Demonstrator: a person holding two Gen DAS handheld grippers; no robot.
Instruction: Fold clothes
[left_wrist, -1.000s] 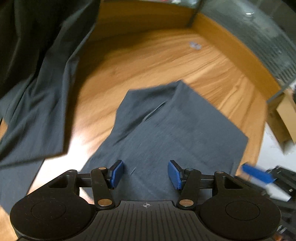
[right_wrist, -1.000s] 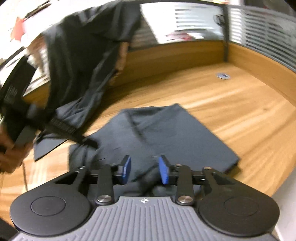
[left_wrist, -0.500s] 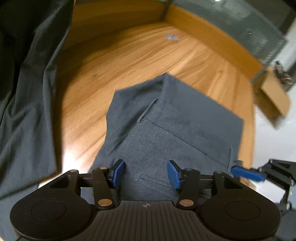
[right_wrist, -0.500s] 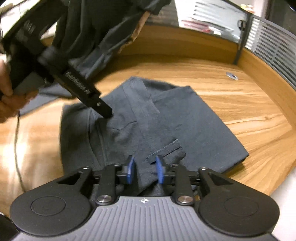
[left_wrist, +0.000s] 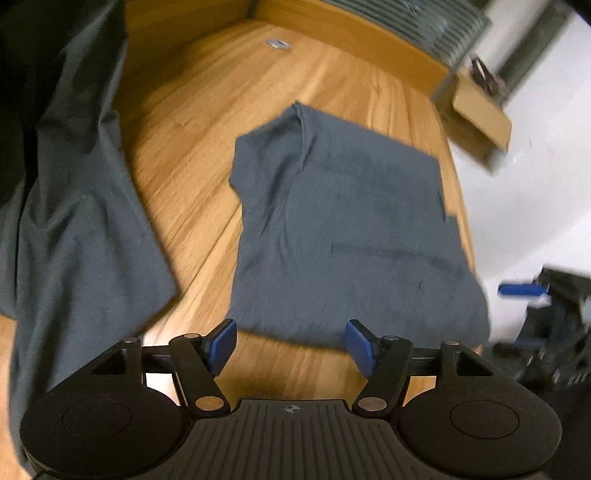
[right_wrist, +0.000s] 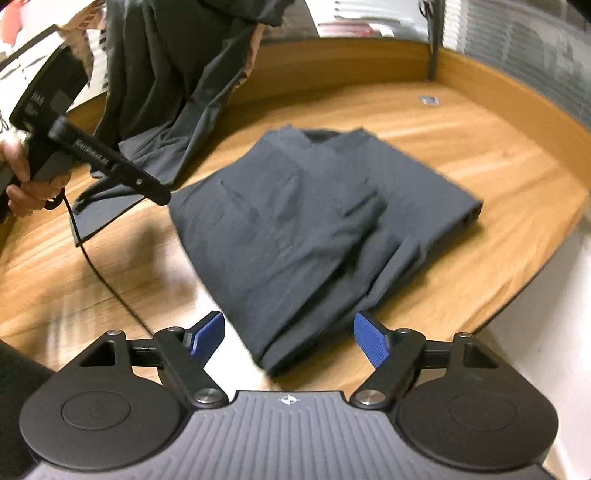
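Going l to r. Second dark garment (left_wrist: 74, 229) hangs over the table's (left_wrist: 192, 206) left side, draped down from above w/ its hem on the wood; looks unfolded.

Left gripper (left_wrist: 291, 345): jaws wide, nothing held, hovering just off the near edge of the folded dark garment (left_wrist: 343, 236). That one lies as a flat layered rectangle mid-table, its right side close to the table's right edge.

Right gripper (right_wrist: 290, 338): also wide, empty, over the fold's near corner.

Risks, as I judge them:
- top layers look loose at the near corner; a brush from either finger could drag them open
- fold sits near the right edge, so a nudge could tip it off
- black cable (right_wrist: 107, 284) trailing across the table could snag cloth
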